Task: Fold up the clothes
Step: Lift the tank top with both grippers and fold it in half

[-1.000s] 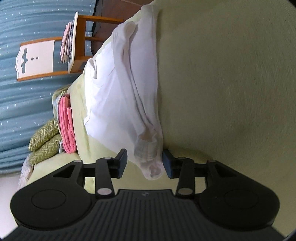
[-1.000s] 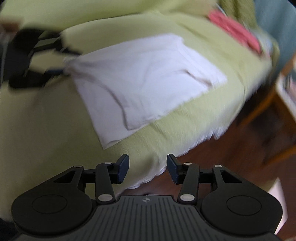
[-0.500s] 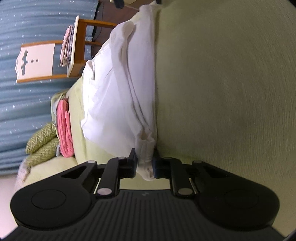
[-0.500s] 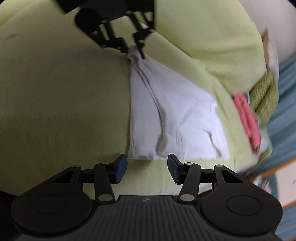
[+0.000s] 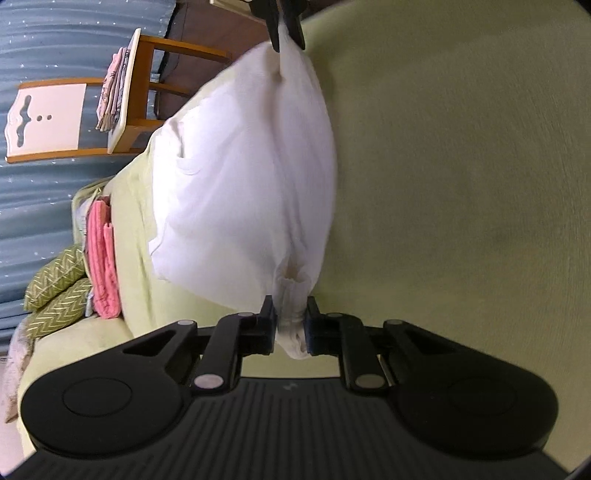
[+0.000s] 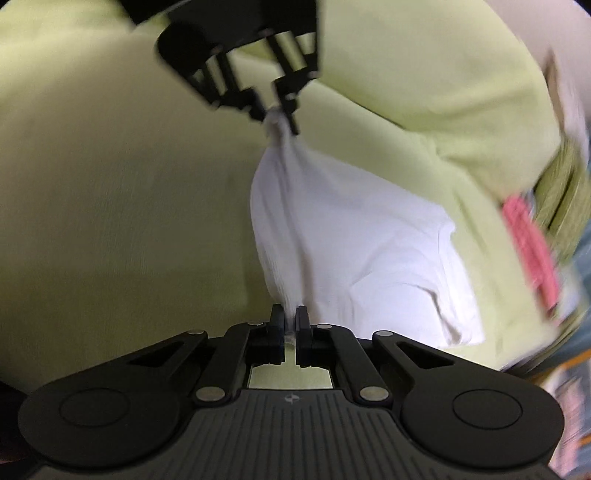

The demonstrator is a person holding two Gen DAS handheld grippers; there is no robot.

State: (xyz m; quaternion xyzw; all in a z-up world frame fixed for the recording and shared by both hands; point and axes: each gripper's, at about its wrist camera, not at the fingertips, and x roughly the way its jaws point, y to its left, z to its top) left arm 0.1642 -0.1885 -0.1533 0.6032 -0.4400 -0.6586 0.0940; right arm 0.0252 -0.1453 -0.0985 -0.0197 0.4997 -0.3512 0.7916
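Note:
A white garment (image 5: 243,192) lies on a pale green bedspread (image 5: 461,184), lifted along one edge between both grippers. My left gripper (image 5: 290,325) is shut on a bunched cuff-like end of it at the near side. In the right wrist view the same white garment (image 6: 351,251) stretches from my right gripper (image 6: 290,325), shut on a thin fold of its edge, up to the left gripper (image 6: 275,112) at the far end. The right gripper (image 5: 286,37) shows at the top of the left wrist view, pinching the cloth's far end.
A folded pink towel (image 5: 103,258) and green zigzag cushions (image 5: 55,291) lie at the bed's left side. A wooden chair (image 5: 122,99) with folded cloths stands before a blue curtain (image 5: 44,44). Dark wooden floor (image 5: 207,33) lies beyond the bed's edge.
My left gripper closed on the garment's end and lifted it. My right gripper swung round to the opposite end and closed on the cloth, so the edge now hangs raised between them.

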